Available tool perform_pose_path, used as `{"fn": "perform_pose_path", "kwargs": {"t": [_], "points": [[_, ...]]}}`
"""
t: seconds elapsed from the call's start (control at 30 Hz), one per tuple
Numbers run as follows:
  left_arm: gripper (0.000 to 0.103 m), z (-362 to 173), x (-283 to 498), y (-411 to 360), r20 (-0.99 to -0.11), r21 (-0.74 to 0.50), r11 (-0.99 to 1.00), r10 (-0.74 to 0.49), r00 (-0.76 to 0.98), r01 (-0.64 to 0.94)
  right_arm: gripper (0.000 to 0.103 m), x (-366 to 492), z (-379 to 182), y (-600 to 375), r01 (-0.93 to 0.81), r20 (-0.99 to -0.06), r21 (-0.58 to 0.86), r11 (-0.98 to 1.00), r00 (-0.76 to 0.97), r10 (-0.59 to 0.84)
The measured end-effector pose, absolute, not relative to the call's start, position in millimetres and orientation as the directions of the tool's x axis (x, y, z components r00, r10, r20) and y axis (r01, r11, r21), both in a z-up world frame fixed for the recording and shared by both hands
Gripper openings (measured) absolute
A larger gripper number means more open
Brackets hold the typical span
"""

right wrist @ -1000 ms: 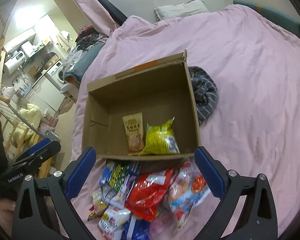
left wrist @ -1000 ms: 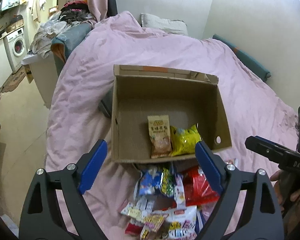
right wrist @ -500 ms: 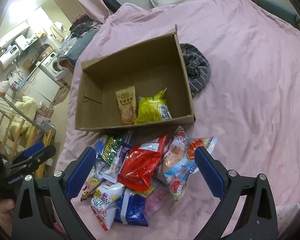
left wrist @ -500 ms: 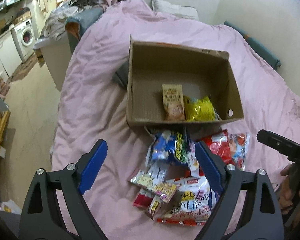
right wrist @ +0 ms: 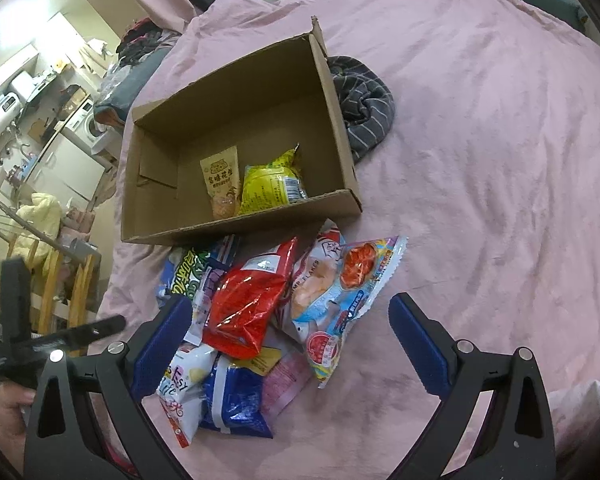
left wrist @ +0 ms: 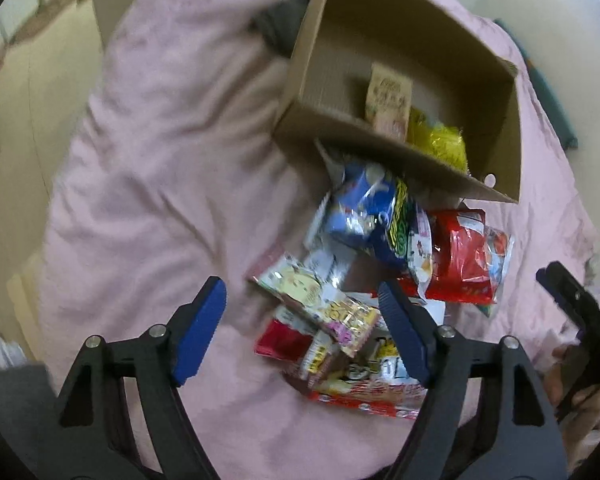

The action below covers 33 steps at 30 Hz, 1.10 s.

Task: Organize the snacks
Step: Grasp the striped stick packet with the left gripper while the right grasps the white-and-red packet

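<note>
An open cardboard box (right wrist: 342, 128) lies on the pink bed and holds a tan snack packet (right wrist: 220, 186) and a yellow bag (right wrist: 270, 190). The box also shows in the left wrist view (left wrist: 496, 120). A pile of snack bags lies in front of it: a red bag (right wrist: 246, 304), a light blue shrimp-flakes bag (right wrist: 336, 300), a dark blue bag (right wrist: 236, 404). My left gripper (left wrist: 302, 330) is open above the pile's left edge, over a small pale packet (left wrist: 300, 286). My right gripper (right wrist: 288, 344) is open above the pile.
A striped grey garment (right wrist: 364, 100) lies on the bed right of the box. The pink bedcover (right wrist: 500, 160) spreads wide to the right. The bed edge and floor (left wrist: 16, 128) lie to the left, with a washing machine (right wrist: 86, 126) and clutter beyond.
Both grippers have pulled back from the box and lowered toward the snack pile. The left view has tilted and blurred with motion. Both stay open and empty.
</note>
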<state>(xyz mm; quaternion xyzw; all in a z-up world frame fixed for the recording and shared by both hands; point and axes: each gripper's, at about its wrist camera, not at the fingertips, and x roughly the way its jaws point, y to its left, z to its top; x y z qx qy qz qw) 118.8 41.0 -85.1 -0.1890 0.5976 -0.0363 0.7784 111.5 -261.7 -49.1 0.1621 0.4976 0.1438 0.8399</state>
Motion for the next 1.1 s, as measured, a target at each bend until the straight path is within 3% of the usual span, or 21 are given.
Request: {"fn": "perform_pose_path", "kwargs": {"t": [0.03, 0.1, 0.27, 0.37, 0.5, 0.53, 0.6, 0.67, 0.9, 1.1], "points": [[0.075, -89.4, 120.3, 39.8, -0.915, -0.353, 0.917, -0.297, 0.272, -0.186, 0.101, 112.3, -48.9, -261.0, -0.081, -0.788, 0.419, 0.905, 0.463, 0.406], [0.062, -98.9, 124.0, 33.2, -0.916, -0.372, 0.903, -0.32, 0.243, -0.215, 0.101, 114.0, -47.9, -258.1, -0.087, -0.787, 0.417, 0.905, 0.463, 0.407], [0.06, -116.5, 135.3, 17.5, -0.931, -0.352, 0.901, -0.309, 0.195, -0.254, 0.101, 115.6, -46.5, -256.3, -0.097, -0.787, 0.408, 0.908, 0.466, 0.404], [0.047, -125.4, 138.6, 9.1, -0.945, -0.317, 0.916, -0.284, 0.161, -0.246, 0.101, 115.6, -46.8, -258.3, -0.091, -0.789, 0.407, 0.909, 0.466, 0.4], [0.047, -132.0, 135.9, 9.4, -0.954, -0.292, 0.921, -0.261, 0.148, -0.258, 0.101, 115.6, -50.1, -266.1, -0.07, -0.791, 0.416, 0.907, 0.465, 0.398], [0.043, -132.4, 135.6, 10.5, -0.955, -0.289, 0.92, -0.256, 0.151, -0.263, 0.101, 115.9, -50.3, -267.0, -0.063, -0.79, 0.422, 0.904, 0.463, 0.401], [0.021, -134.0, 137.5, 13.6, -0.951, -0.301, 0.917, -0.268, 0.156, -0.262, 0.101, 116.8, -51.4, -267.9, -0.059, -0.787, 0.433, 0.899, 0.462, 0.41], [0.01, -129.2, 137.5, 10.2, -0.947, -0.304, 0.921, -0.266, 0.179, -0.243, 0.101, 118.0, -51.3, -267.3, -0.065, -0.786, 0.429, 0.901, 0.463, 0.408], [0.009, -100.7, 124.9, 15.7, -0.922, -0.346, 0.918, -0.294, 0.253, -0.194, 0.101, 117.5, -52.4, -270.9, -0.054, -0.788, 0.431, 0.901, 0.465, 0.404], [0.009, -73.4, 111.6, 12.3, -0.917, -0.281, 0.955, -0.237, 0.322, -0.098, 0.101, 120.8, -59.0, -289.8, 0.025, -0.78, 0.485, 0.874, 0.465, 0.419]]}}
